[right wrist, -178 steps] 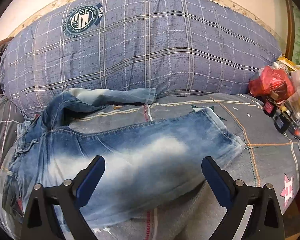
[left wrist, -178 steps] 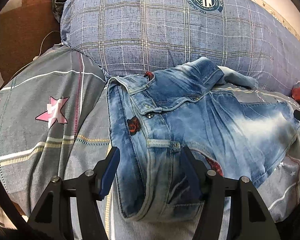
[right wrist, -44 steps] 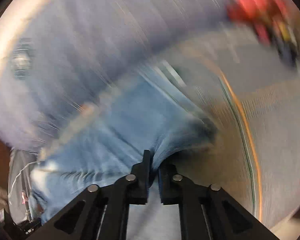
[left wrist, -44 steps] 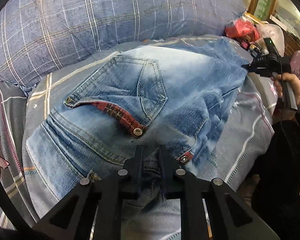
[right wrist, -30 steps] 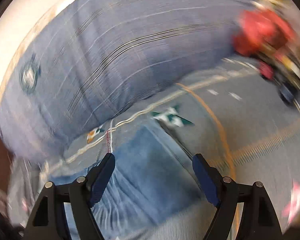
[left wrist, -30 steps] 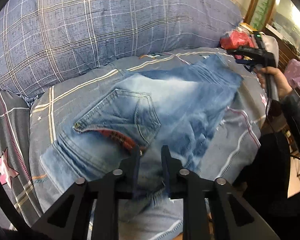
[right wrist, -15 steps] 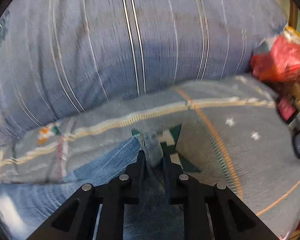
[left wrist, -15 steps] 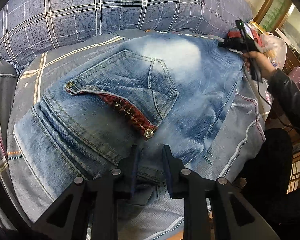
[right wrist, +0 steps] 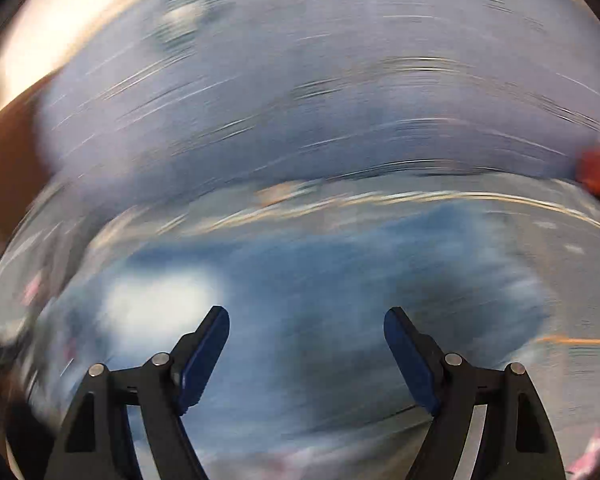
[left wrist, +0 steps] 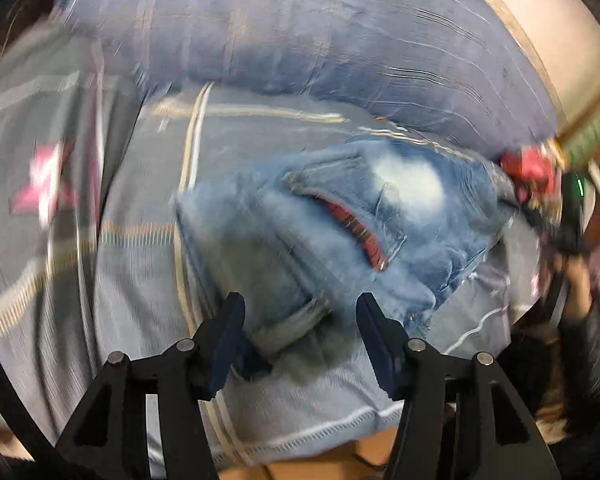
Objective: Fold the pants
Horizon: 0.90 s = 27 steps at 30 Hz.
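The blue jeans (left wrist: 340, 240) lie folded in a compact bundle on the grey bedspread (left wrist: 140, 280), back pocket with red trim (left wrist: 356, 228) facing up. My left gripper (left wrist: 300, 320) is open and empty, just in front of the bundle's near edge. My right gripper (right wrist: 306, 336) is open and empty above the blurred denim (right wrist: 340, 280). In the left wrist view, the right gripper (left wrist: 572, 216) shows at the far right, held in a hand. Both views are motion-blurred.
A large blue plaid pillow (left wrist: 300, 32) lies behind the jeans and also fills the top of the right wrist view (right wrist: 320, 80). Red packaged items (left wrist: 528, 168) sit at the bed's right end. The bed's front edge (left wrist: 320, 440) is close below the left gripper.
Both grippers were shut on the denim half a second ago; both have opened, let the jeans go and pulled back. The jeans now lie released in a folded bundle.
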Each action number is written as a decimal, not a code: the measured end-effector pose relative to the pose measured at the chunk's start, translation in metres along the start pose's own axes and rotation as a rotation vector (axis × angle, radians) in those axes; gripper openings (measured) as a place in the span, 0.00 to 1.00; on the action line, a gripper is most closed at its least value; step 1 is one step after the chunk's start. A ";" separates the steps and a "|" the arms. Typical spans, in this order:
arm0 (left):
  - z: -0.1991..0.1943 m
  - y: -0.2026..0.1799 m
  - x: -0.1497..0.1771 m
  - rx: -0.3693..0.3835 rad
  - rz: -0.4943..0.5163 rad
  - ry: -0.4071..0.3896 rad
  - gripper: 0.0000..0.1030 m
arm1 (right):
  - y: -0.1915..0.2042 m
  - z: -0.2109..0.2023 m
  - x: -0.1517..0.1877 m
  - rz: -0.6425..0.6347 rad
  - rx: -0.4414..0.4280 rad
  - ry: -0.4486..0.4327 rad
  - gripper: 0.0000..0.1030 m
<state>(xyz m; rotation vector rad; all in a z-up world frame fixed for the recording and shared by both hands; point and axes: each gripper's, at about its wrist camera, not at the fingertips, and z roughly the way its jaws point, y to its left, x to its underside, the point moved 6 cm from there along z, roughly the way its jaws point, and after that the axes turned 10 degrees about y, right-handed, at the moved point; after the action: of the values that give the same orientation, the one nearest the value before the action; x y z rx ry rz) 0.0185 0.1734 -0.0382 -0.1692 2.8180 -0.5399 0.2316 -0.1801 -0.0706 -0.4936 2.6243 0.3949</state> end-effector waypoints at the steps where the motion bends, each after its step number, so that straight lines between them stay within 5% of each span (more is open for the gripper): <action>1: 0.002 0.004 0.006 0.038 -0.035 0.011 0.57 | 0.033 0.005 0.012 -0.078 -0.069 0.024 0.80; 4: 0.008 0.007 0.022 0.143 -0.110 0.032 0.57 | 0.098 0.017 0.038 -0.232 -0.210 0.086 0.80; 8: 0.021 0.002 0.028 0.123 -0.109 0.039 0.56 | 0.173 0.029 0.081 -0.492 -0.244 0.144 0.80; 9: 0.024 0.000 0.028 0.115 -0.101 0.033 0.41 | 0.185 0.031 0.088 -0.527 -0.234 0.157 0.80; 10: 0.027 -0.003 0.027 0.101 -0.092 0.031 0.13 | 0.191 0.035 0.091 -0.554 -0.220 0.172 0.80; 11: 0.029 -0.005 0.025 0.080 -0.087 0.034 0.06 | 0.199 0.041 0.094 -0.592 -0.186 0.180 0.80; 13: 0.027 -0.006 0.023 0.052 -0.068 0.015 0.06 | 0.207 0.053 0.098 -0.660 -0.094 0.187 0.76; 14: 0.019 -0.008 0.020 0.028 -0.050 -0.012 0.06 | 0.210 0.061 0.097 -0.684 -0.031 0.188 0.56; 15: 0.009 -0.010 0.017 0.014 -0.034 -0.041 0.06 | 0.209 0.066 0.094 -0.687 0.003 0.195 0.24; 16: -0.003 -0.012 0.013 0.006 -0.019 -0.080 0.06 | 0.209 0.067 0.092 -0.685 0.015 0.198 0.18; 21: -0.049 -0.012 0.006 -0.031 0.038 -0.173 0.06 | 0.227 0.038 0.092 -0.701 -0.036 0.155 0.14; 27: 0.017 0.010 0.040 -0.106 0.023 0.077 0.08 | 0.230 0.058 0.134 -0.685 -0.100 0.241 0.11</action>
<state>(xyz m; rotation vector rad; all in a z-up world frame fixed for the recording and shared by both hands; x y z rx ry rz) -0.0160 0.1702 -0.0669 -0.1398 2.9216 -0.3999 0.0479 0.0095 -0.1388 -1.4853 2.4516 0.2476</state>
